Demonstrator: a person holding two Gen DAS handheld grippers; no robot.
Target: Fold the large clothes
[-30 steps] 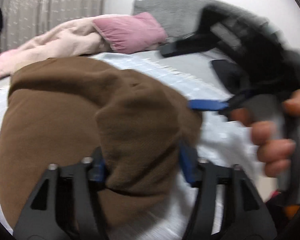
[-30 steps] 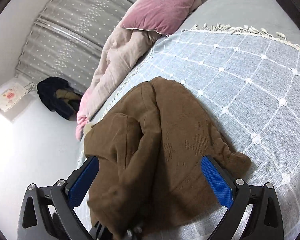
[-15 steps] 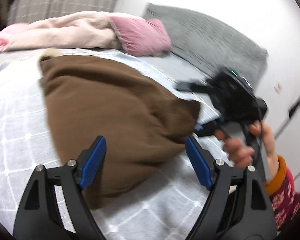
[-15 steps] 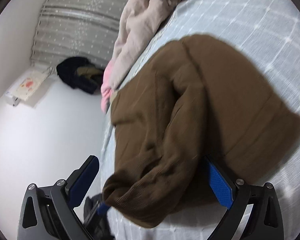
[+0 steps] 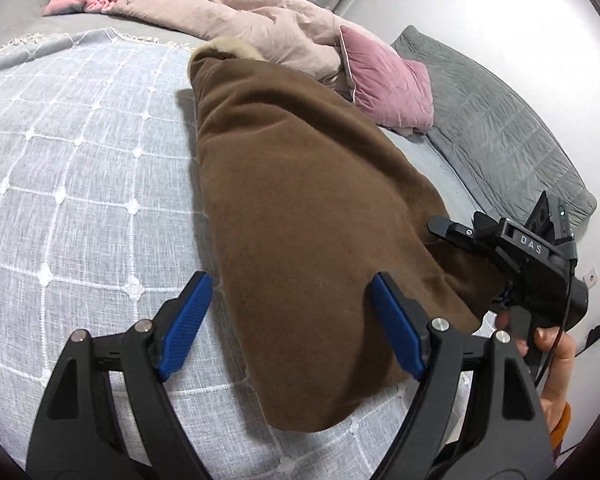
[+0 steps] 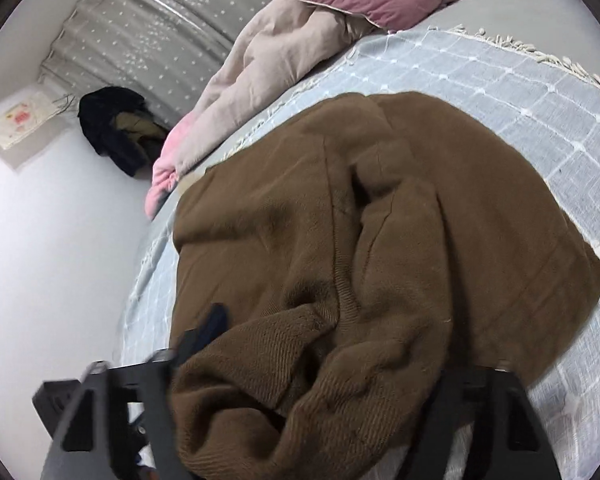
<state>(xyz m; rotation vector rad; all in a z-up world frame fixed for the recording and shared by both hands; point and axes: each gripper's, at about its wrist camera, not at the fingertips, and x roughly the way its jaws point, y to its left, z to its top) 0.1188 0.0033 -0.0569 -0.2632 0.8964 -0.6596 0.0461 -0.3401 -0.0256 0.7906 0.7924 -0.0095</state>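
My left gripper [image 5: 290, 322] hangs with its jaws spread wide, holding nothing, just above the near end of the brown garment [image 5: 300, 184], which lies in a long folded strip on the checked bedspread [image 5: 72, 168]. At the right of this view my right gripper [image 5: 512, 252] sits against the garment's far edge, its fingertips buried in cloth.

From the right wrist, the garment [image 6: 380, 240] fills the frame, bunched in thick folds over the fingers. The blue pads are mostly covered, so I cannot tell whether these jaws are clamped on fabric.

To fold well, I judge I should pinch one near corner with the left, match it on the right, then lift both evenly so the layers don't slide apart.
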